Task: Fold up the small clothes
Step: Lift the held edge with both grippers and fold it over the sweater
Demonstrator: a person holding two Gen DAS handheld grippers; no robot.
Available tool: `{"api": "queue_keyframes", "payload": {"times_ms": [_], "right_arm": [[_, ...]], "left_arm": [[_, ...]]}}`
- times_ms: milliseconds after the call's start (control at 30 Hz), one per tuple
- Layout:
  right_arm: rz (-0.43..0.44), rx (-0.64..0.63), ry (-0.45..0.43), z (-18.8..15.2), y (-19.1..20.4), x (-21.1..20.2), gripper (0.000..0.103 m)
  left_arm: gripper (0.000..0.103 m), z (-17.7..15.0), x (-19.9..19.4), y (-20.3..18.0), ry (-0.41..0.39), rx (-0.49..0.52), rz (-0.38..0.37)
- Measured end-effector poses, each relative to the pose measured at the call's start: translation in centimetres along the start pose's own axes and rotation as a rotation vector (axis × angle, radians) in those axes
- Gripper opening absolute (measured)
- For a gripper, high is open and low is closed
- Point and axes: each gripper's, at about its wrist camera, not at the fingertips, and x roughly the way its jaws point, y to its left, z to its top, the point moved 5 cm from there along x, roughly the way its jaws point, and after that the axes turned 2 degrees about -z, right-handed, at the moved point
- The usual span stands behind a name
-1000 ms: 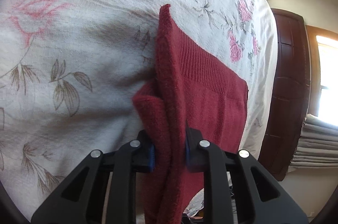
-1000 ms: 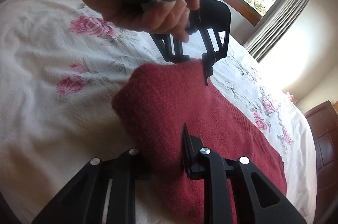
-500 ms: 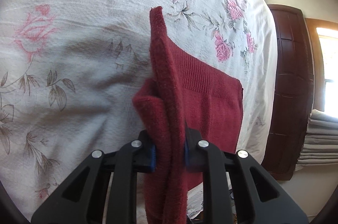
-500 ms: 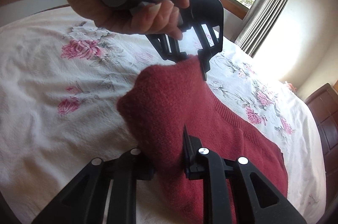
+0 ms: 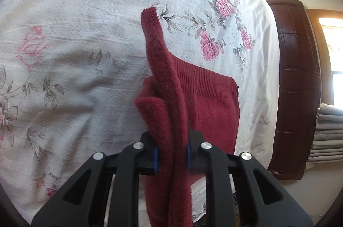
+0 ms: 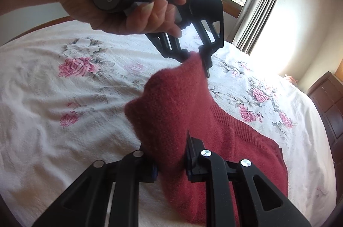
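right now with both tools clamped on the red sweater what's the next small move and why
Probably carry the lifted edge across toward the ribbed hem and lower it. Both the left tool and the right tool are shut on the red sweater, its gripped edge is raised off the floral bedspread, and the hem end lies flat, so the fold looks half done.

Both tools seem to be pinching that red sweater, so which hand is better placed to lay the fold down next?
Neither alone, probably. The left tool and the right tool are each shut on the lifted edge of the red sweater, whose far part lies on the bed sheet. They likely carry it over together.
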Motion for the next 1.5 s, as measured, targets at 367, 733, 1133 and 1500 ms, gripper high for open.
{"api": "queue_keyframes", "payload": {"times_ms": [367, 733, 1133, 1500], "right_arm": [[-0.007, 0.061, -0.021, 0.5, -3.0, -2.1, 0.018], [-0.014, 0.117, -0.049, 0.4, -6.0, -4.2, 0.016], [-0.032, 0.185, -0.061, -0.7, -10.0, -6.0, 0.014], [-0.047, 0.255, -0.061, -2.6, -13.7, -7.3, 0.013]], "left_arm": [[0.016, -0.7, -0.5, -4.5, -0.015, 0.042, 0.026], [0.016, -1.1, -0.4, -8.9, -0.02, 0.082, 0.057], [0.016, -1.9, 1.2, -13.9, -0.014, 0.132, 0.111], [0.016, -2.8, 3.5, -18.0, -0.002, 0.165, 0.149]]}}
